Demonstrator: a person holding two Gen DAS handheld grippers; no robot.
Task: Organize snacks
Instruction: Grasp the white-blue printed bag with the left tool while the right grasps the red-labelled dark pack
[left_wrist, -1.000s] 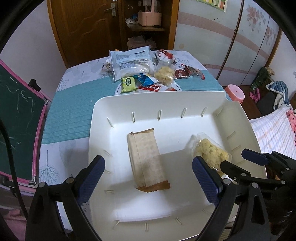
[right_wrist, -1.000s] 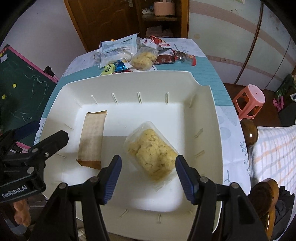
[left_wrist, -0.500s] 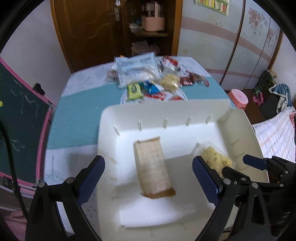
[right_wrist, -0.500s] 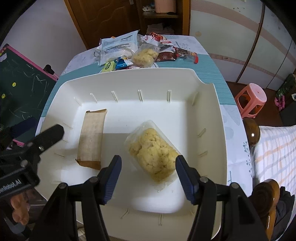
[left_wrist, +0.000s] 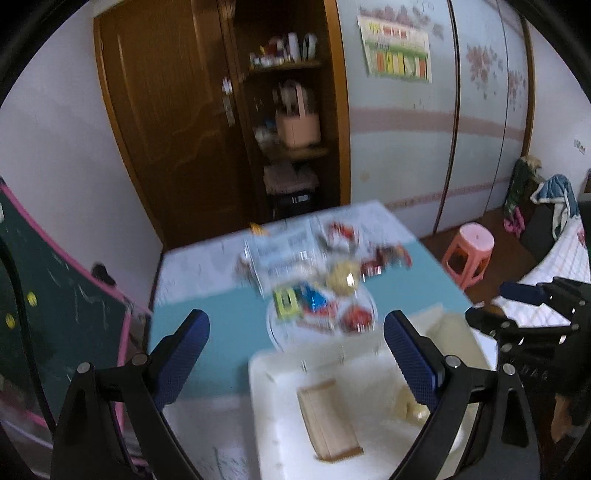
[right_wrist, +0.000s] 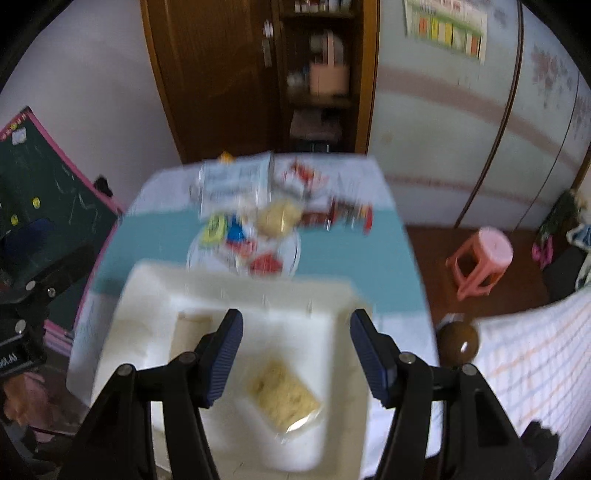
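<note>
A white tray (left_wrist: 273, 417) sits at the near end of the table, holding a tan wrapped bar (left_wrist: 327, 421) and a clear bag of yellow puffed snack (right_wrist: 282, 397). The same white tray (right_wrist: 332, 424) fills the lower middle of the right wrist view. My left gripper (left_wrist: 295, 354) hangs open above the tray's far left corner with nothing between its fingers. My right gripper (right_wrist: 295, 354) is open too, high above the snack bag, empty. Farther back, a pile of snack packets (left_wrist: 317, 280) lies on and around a glass plate (right_wrist: 195, 254). Both views are motion-blurred.
The table has a teal runner (left_wrist: 221, 317). A green chalkboard (left_wrist: 44, 325) leans at the left. A pink stool (right_wrist: 480, 258) stands on the floor to the right, beside a checked bedcover (right_wrist: 524, 354). A wooden door and shelf stand behind the table.
Both grippers rose and tilted up away from the tray, so the tray now sits low in each view and the room's back wall shows. Both stayed open and empty.
</note>
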